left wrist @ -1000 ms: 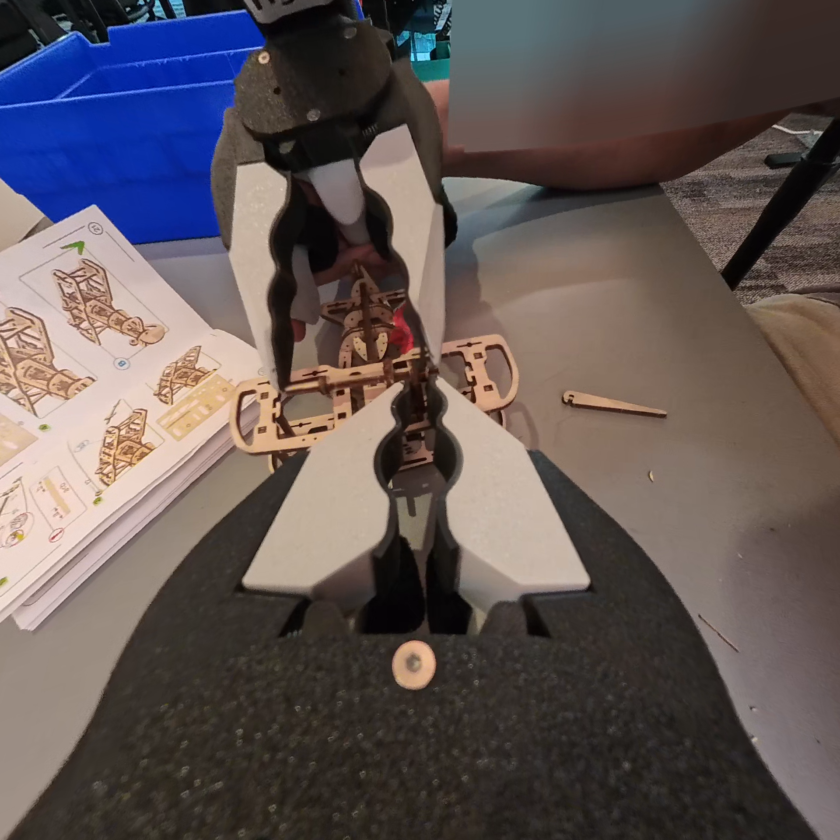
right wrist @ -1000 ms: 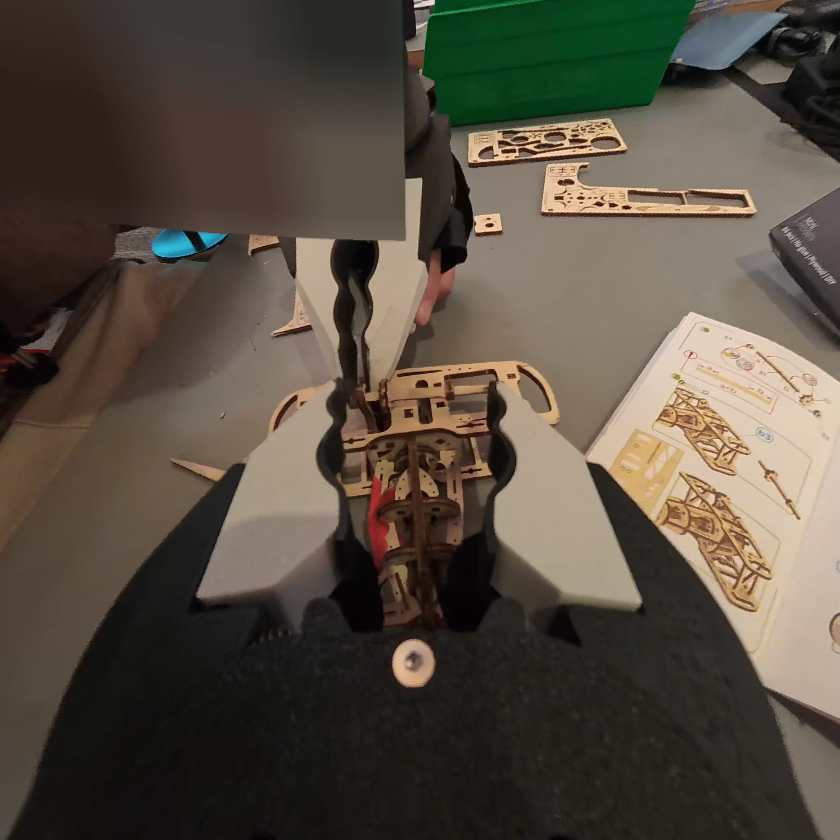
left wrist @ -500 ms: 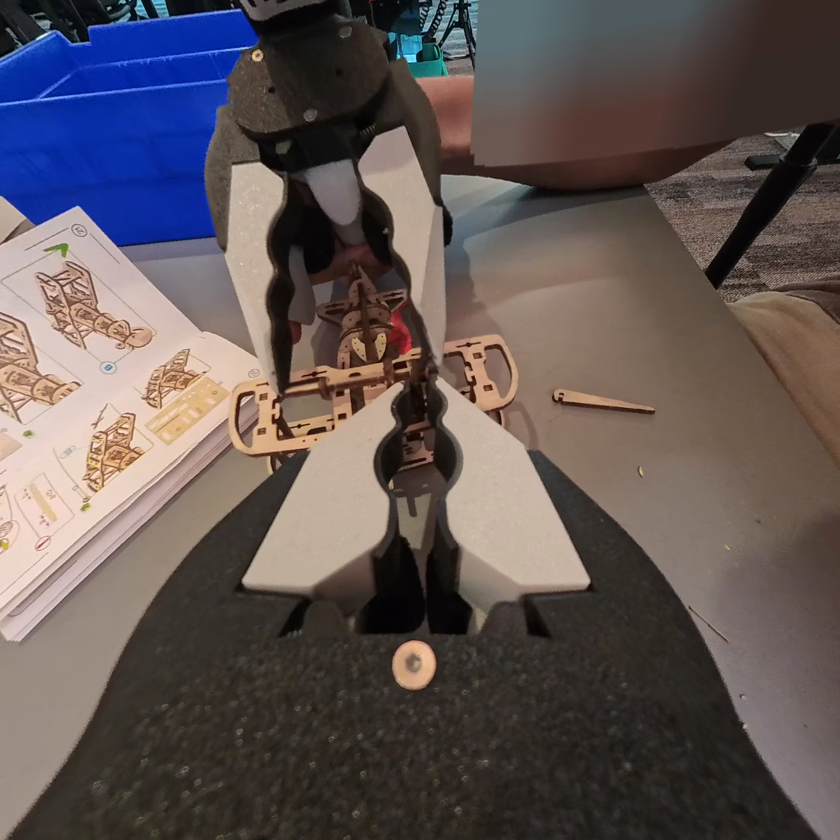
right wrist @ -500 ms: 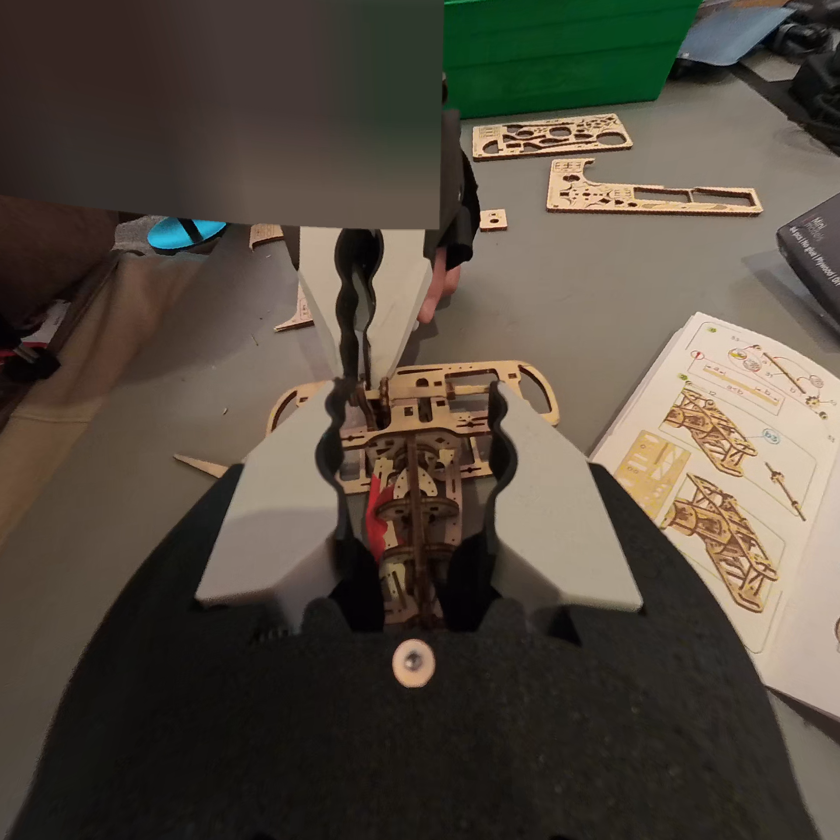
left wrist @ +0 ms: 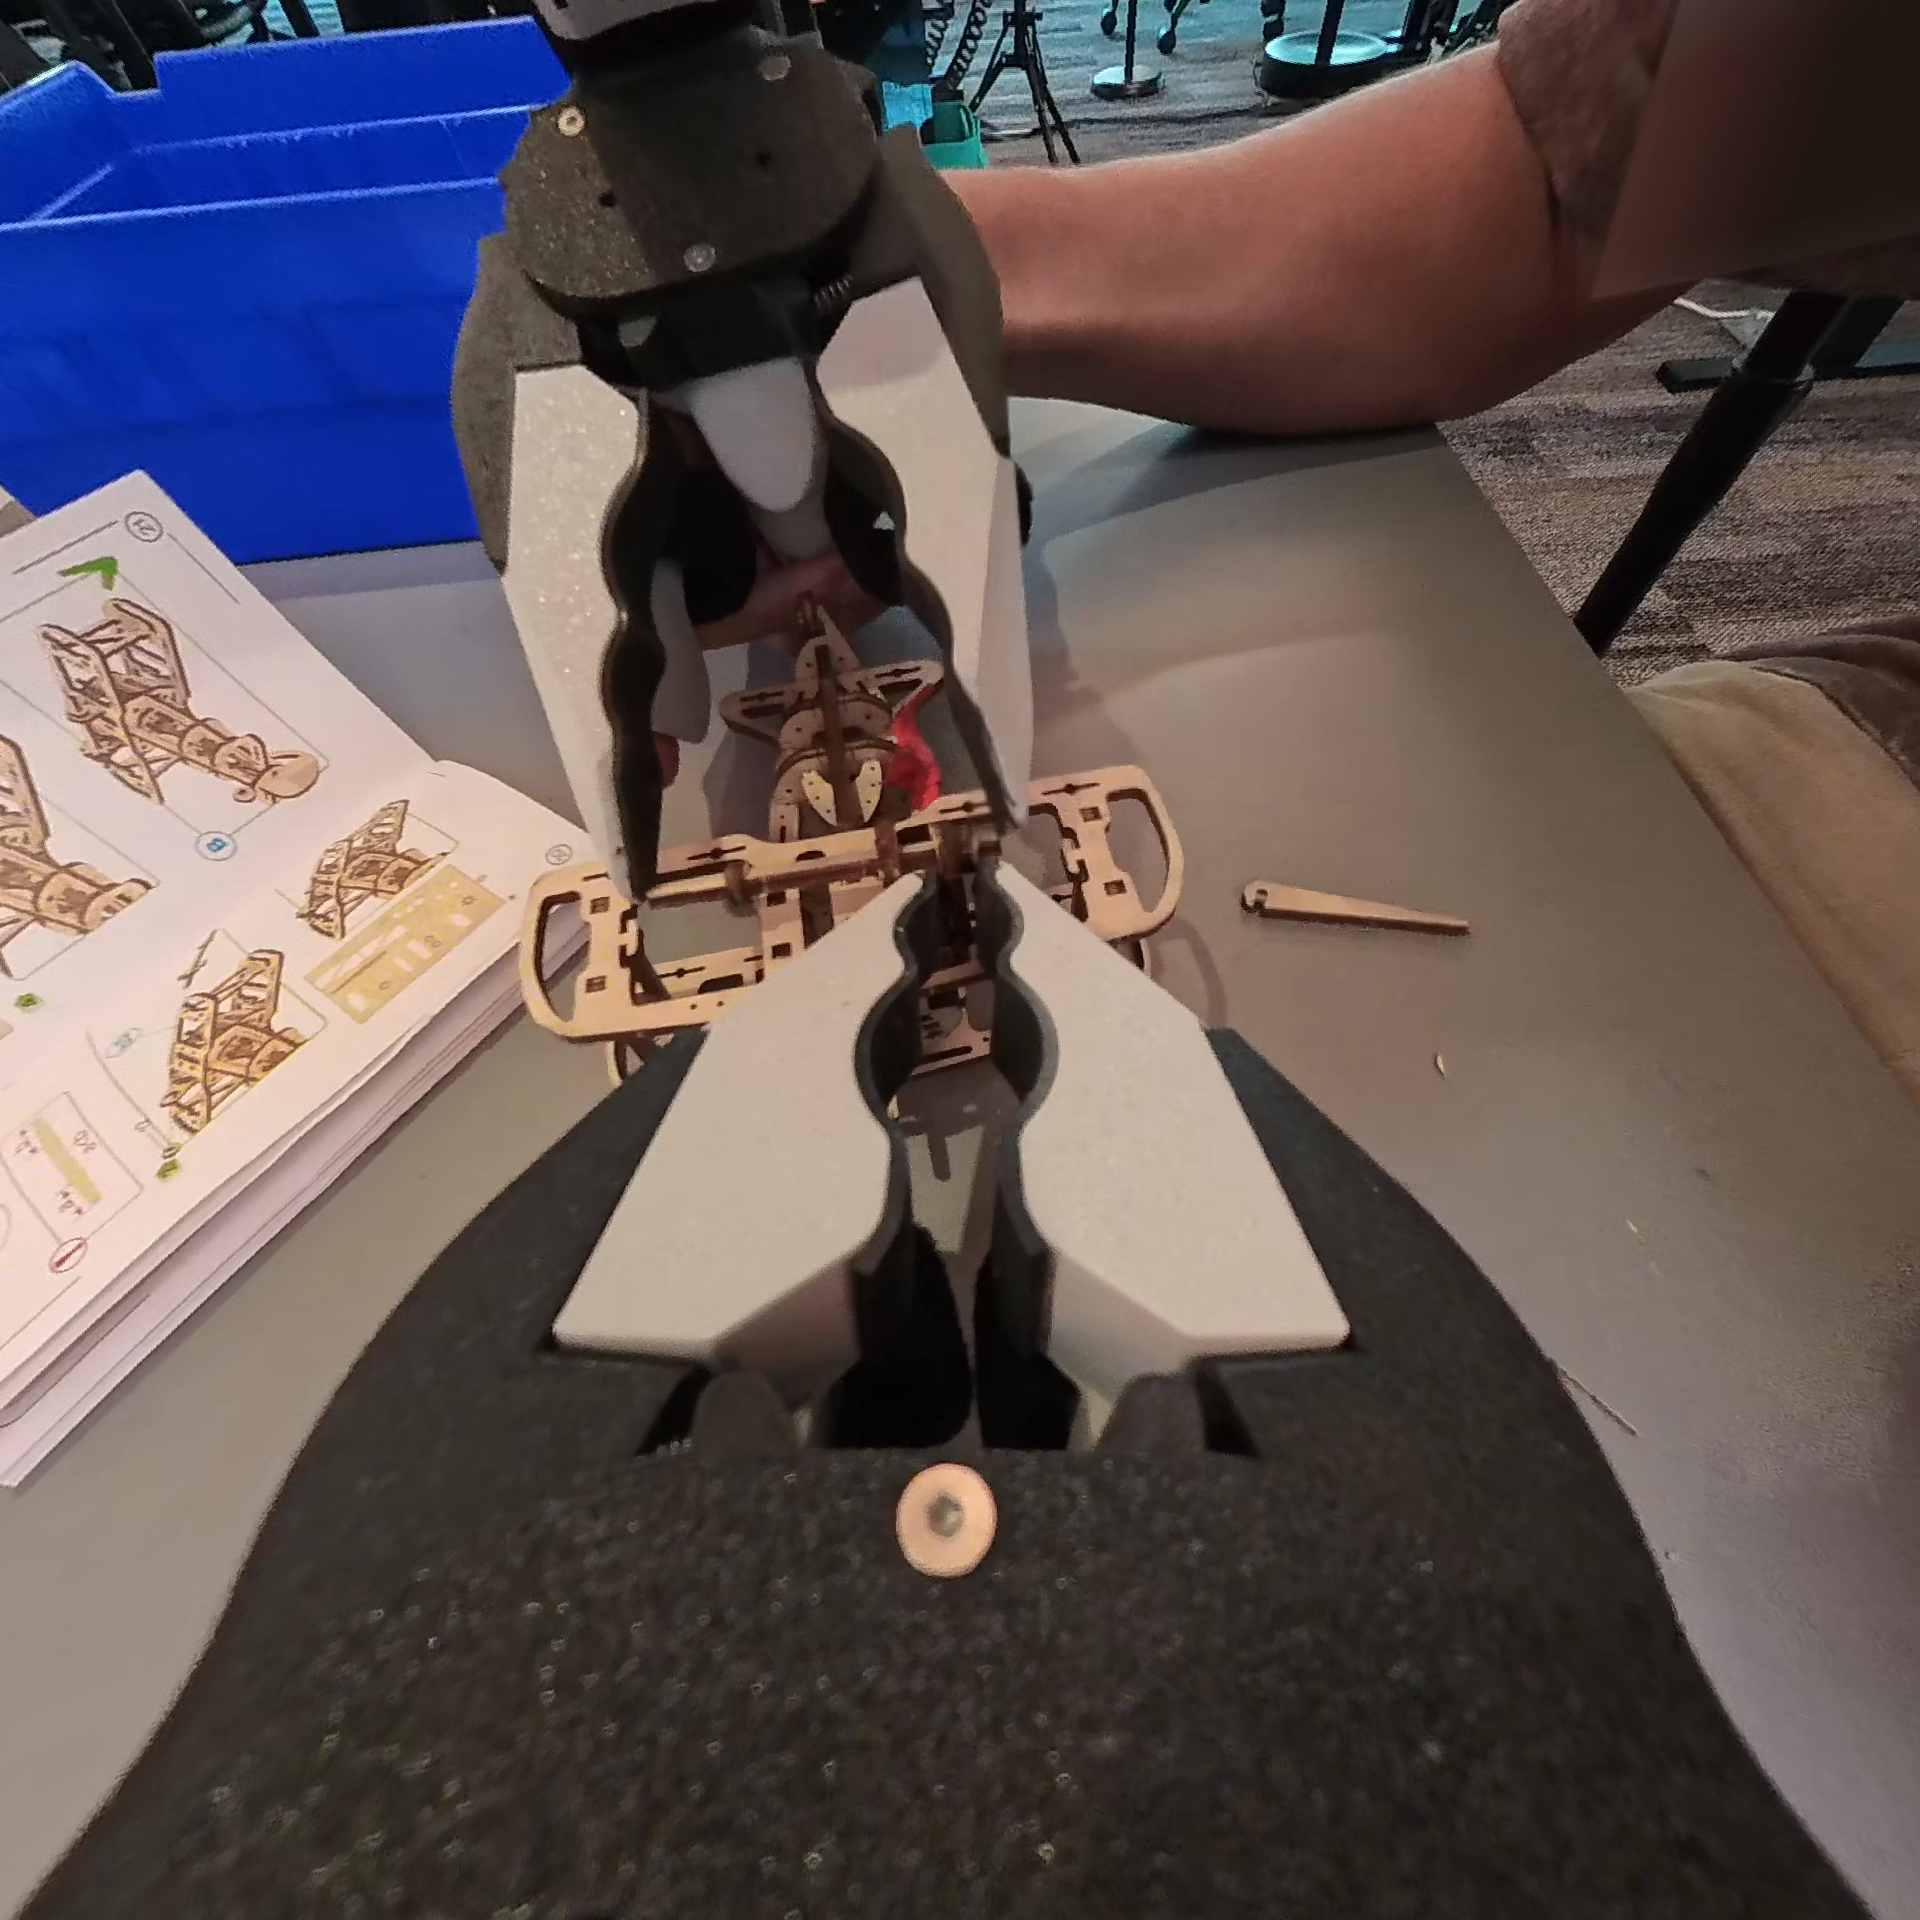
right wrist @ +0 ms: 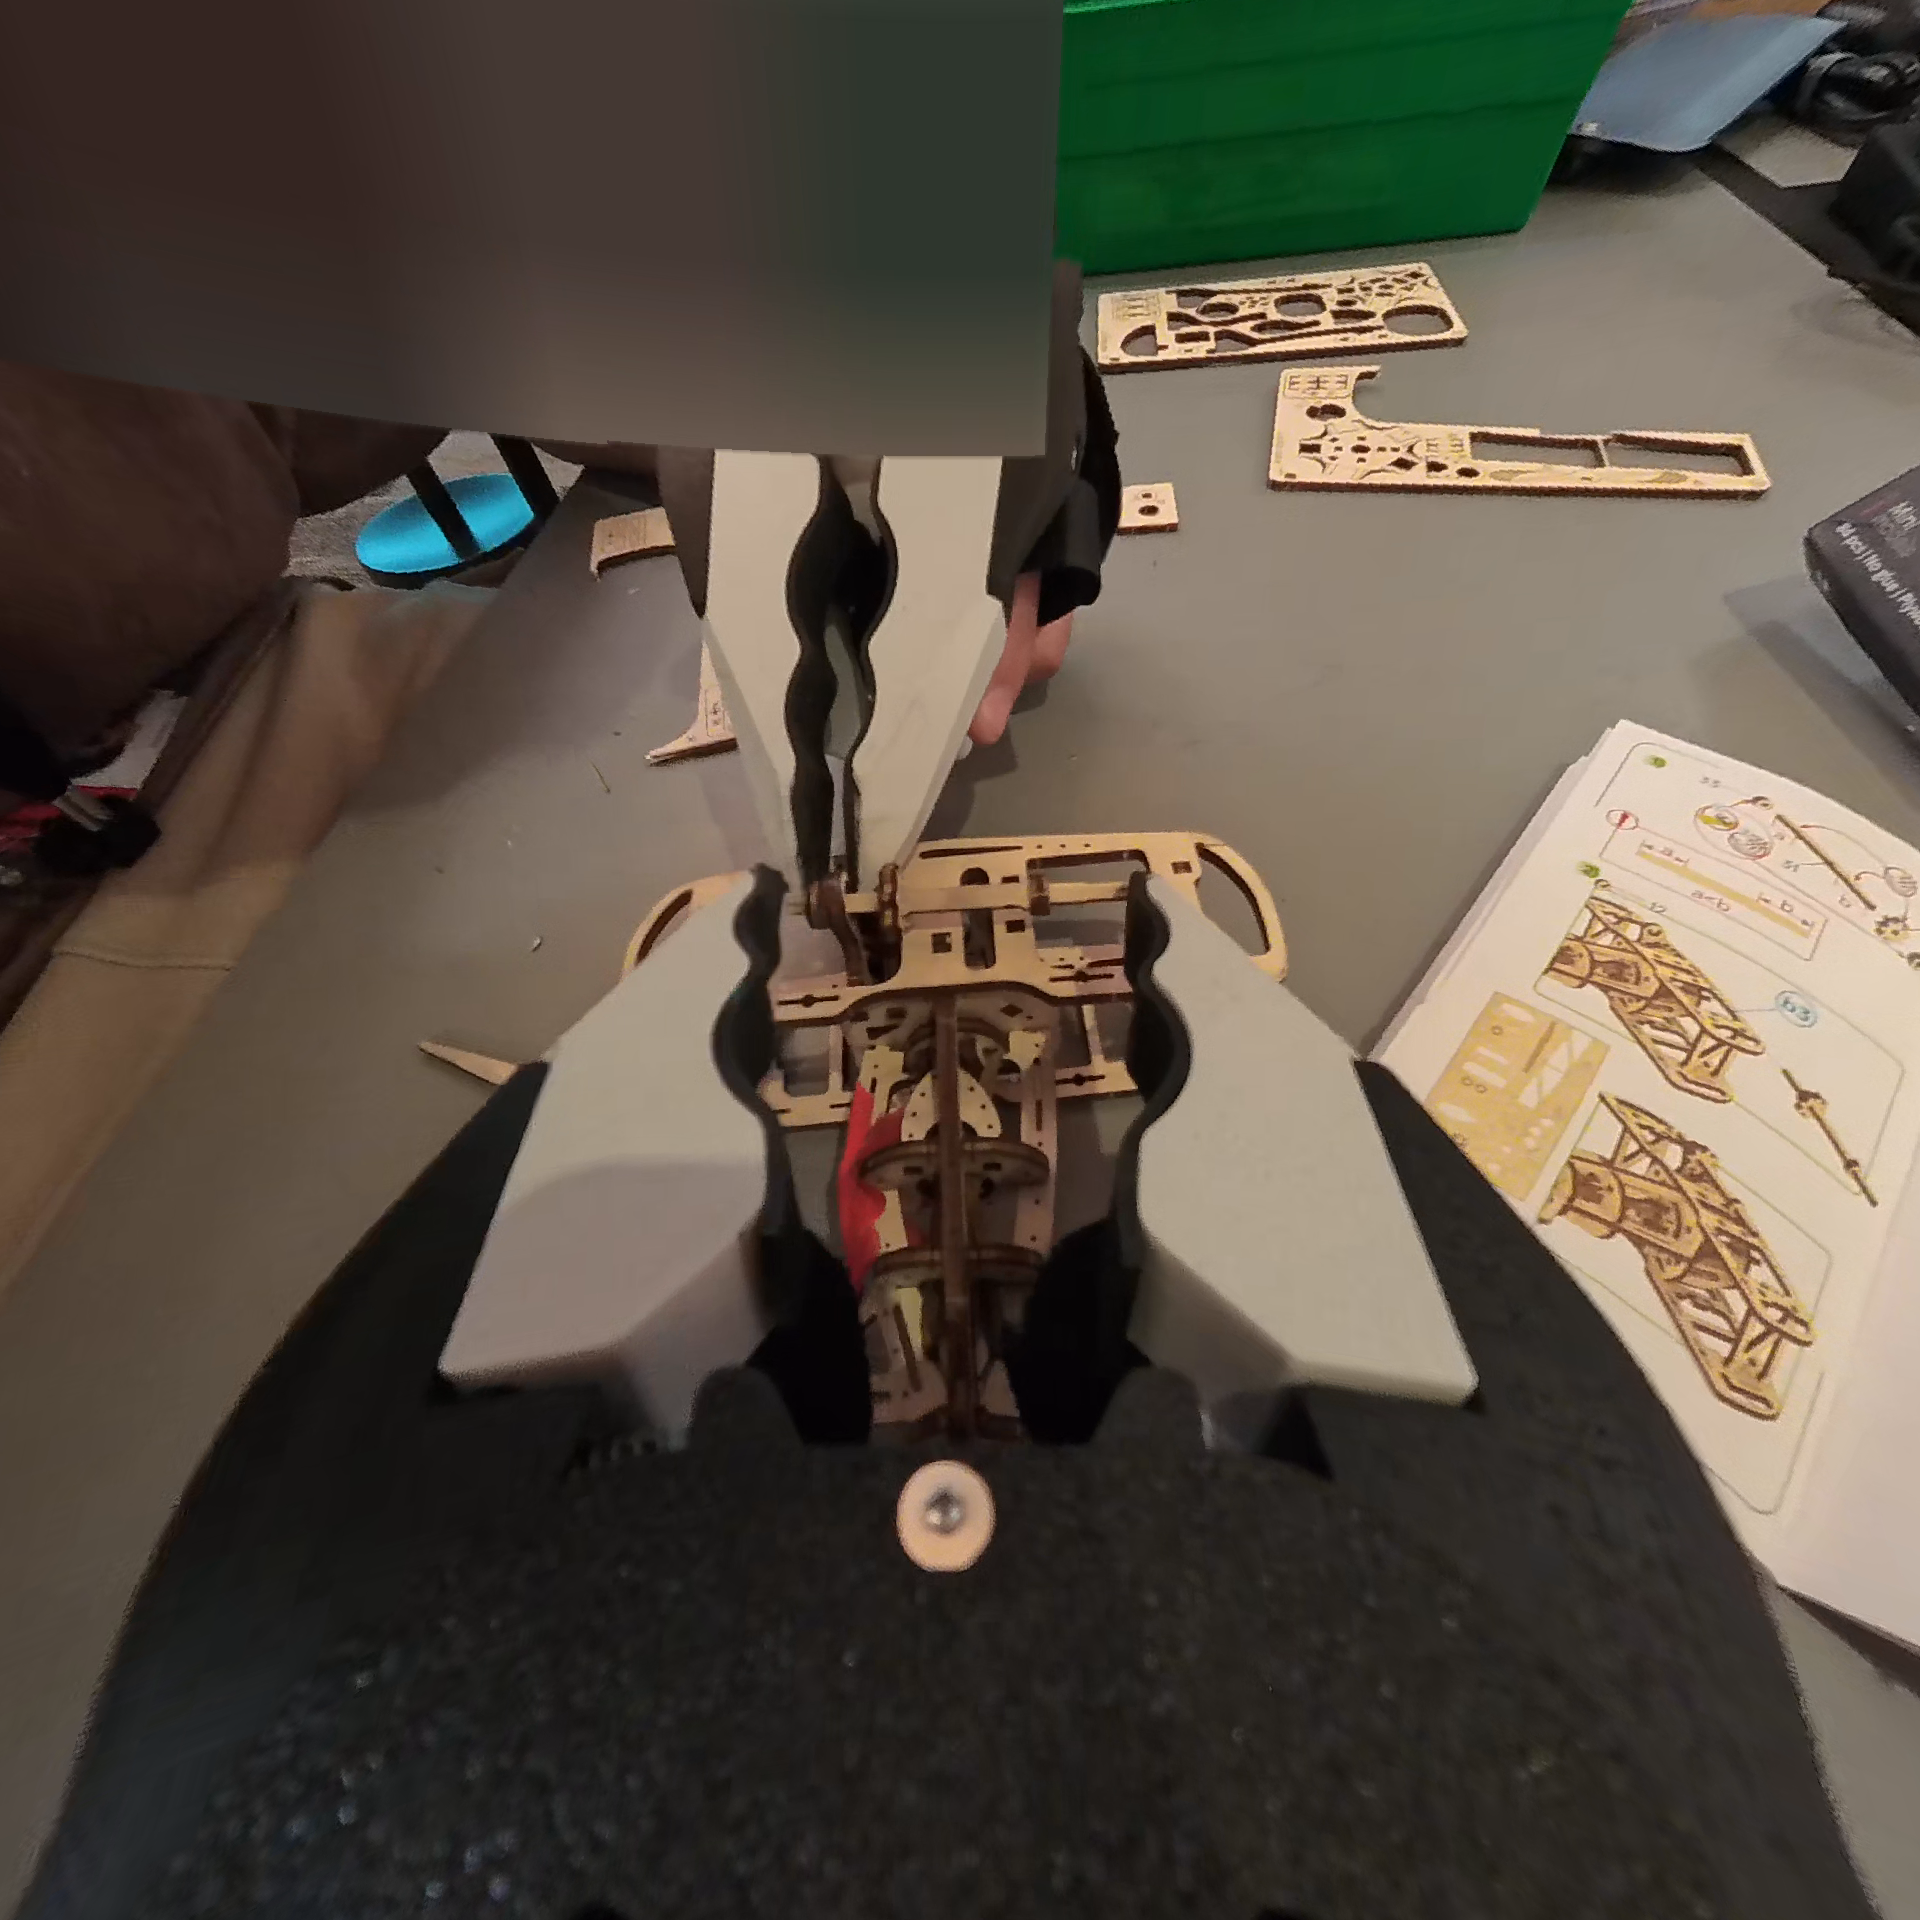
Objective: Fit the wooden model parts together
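A partly built wooden plane model (right wrist: 956, 1122) lies on the grey table (right wrist: 1403, 644), with a red scrap beside its body. My right gripper (right wrist: 951, 894) straddles the body and is shut across the model's wing plate, one finger on each side. It also shows at the far side in the left wrist view (left wrist: 821, 847), tips on the wing (left wrist: 1101, 862). My left gripper (left wrist: 956, 883) faces it, shut on a small wooden strut (right wrist: 831, 909) standing at the wing plate's edge. The strut's lower end is hidden among the parts.
An open instruction booklet (left wrist: 208, 831) lies beside the model. A blue bin (left wrist: 260, 260) and a green bin (right wrist: 1299, 125) stand at the table's ends. Two punched-out wooden sheets (right wrist: 1278, 312) (right wrist: 1507, 457), a loose pointed wooden piece (left wrist: 1351, 914) and a dark box (right wrist: 1870, 582) lie around. A person's forearm (left wrist: 1351, 260) rests on the table. My left and right fingertips are right by each other. The loose pointed wooden piece (left wrist: 1351, 914) is about 10 centimeters from both grippers' fingertips.
Almost nothing. Both grippers keep their hold on the strut and the model, and the views have shifted only slightly.
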